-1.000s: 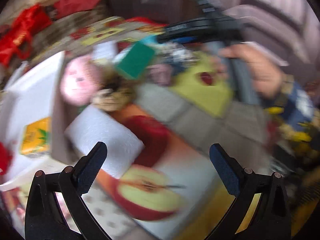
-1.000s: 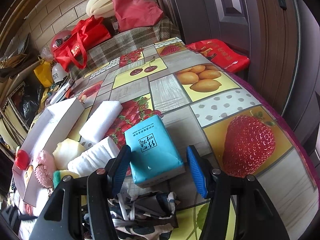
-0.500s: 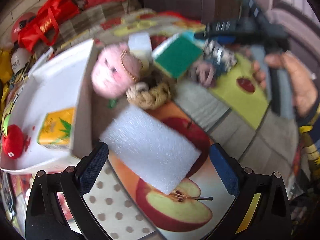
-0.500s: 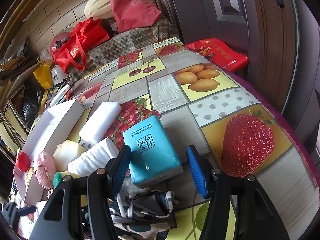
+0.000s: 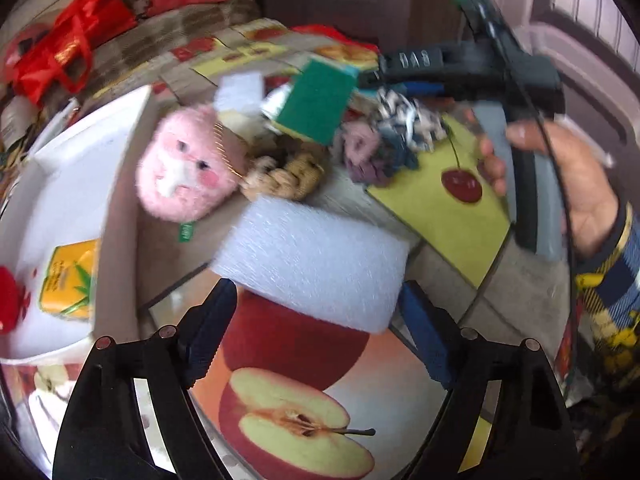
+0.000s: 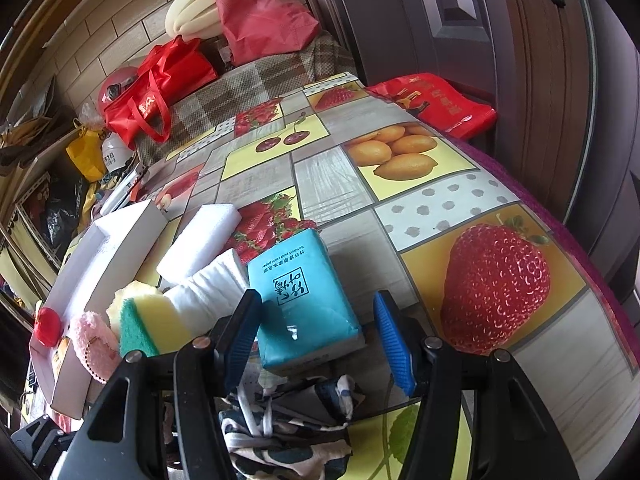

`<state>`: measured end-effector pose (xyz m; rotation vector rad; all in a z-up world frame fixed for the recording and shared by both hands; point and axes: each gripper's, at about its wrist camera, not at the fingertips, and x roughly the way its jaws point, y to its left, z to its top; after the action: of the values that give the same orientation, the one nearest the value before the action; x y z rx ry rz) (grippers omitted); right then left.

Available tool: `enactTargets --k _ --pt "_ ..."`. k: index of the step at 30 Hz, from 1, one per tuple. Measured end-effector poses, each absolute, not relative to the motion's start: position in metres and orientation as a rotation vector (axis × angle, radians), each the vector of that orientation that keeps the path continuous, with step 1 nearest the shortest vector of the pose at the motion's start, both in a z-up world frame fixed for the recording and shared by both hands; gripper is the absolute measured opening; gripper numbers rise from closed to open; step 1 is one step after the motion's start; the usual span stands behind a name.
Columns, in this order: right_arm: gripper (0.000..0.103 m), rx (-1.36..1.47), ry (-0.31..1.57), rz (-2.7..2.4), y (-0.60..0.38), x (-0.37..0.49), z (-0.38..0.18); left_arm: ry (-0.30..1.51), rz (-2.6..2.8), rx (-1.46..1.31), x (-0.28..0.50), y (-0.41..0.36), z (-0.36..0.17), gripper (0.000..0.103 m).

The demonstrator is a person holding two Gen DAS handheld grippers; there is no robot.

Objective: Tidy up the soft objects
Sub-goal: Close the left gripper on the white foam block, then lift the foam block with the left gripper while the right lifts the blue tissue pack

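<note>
My left gripper [image 5: 316, 334] is open, its fingertips on either side of the near edge of a white foam block [image 5: 316, 260] lying on the table. Behind it lie a pink plush face [image 5: 186, 172], a tan knotted rope toy [image 5: 284, 178], a green-and-yellow sponge [image 5: 316, 100] and a mauve scrunchie [image 5: 362, 150]. A white open box [image 5: 60, 184] at left holds a yellow tissue pack [image 5: 70, 280] and a red soft toy [image 5: 12, 306]. My right gripper [image 6: 316, 340] is open around a teal tissue pack [image 6: 304, 300], above patterned cloth [image 6: 288, 420].
The fruit-print tablecloth [image 6: 400, 200] drops off at the right edge. Two more white foam blocks [image 6: 200, 244] and the sponge [image 6: 154, 326] lie left of the teal pack. Red bags [image 6: 160, 80] sit on a checked surface beyond the table's far end.
My left gripper has moved forward to the white foam block, which now sits between its fingertips. My right gripper has barely moved and stays around the teal pack.
</note>
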<state>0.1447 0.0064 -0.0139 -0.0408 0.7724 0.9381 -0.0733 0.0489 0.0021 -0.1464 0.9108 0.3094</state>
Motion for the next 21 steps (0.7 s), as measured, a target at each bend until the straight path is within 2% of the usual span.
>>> enactTargets --k 7,11,16,21 --pt "0.059 -0.037 0.775 0.94 0.005 0.146 -0.014 0.838 0.362 -0.022 -0.081 0.043 0.02 0.086" --pt "0.059 -0.034 0.777 0.942 0.004 0.146 -0.014 0.872 0.323 -0.045 -0.07 0.055 0.016 0.086" --pt "0.059 -0.021 0.792 0.952 0.002 0.149 -0.015 0.82 0.218 -0.106 -0.081 0.057 0.026 0.086" --pt "0.059 -0.018 0.794 0.953 0.002 0.149 -0.015 0.798 0.182 -0.035 -0.07 0.057 0.042 0.086"
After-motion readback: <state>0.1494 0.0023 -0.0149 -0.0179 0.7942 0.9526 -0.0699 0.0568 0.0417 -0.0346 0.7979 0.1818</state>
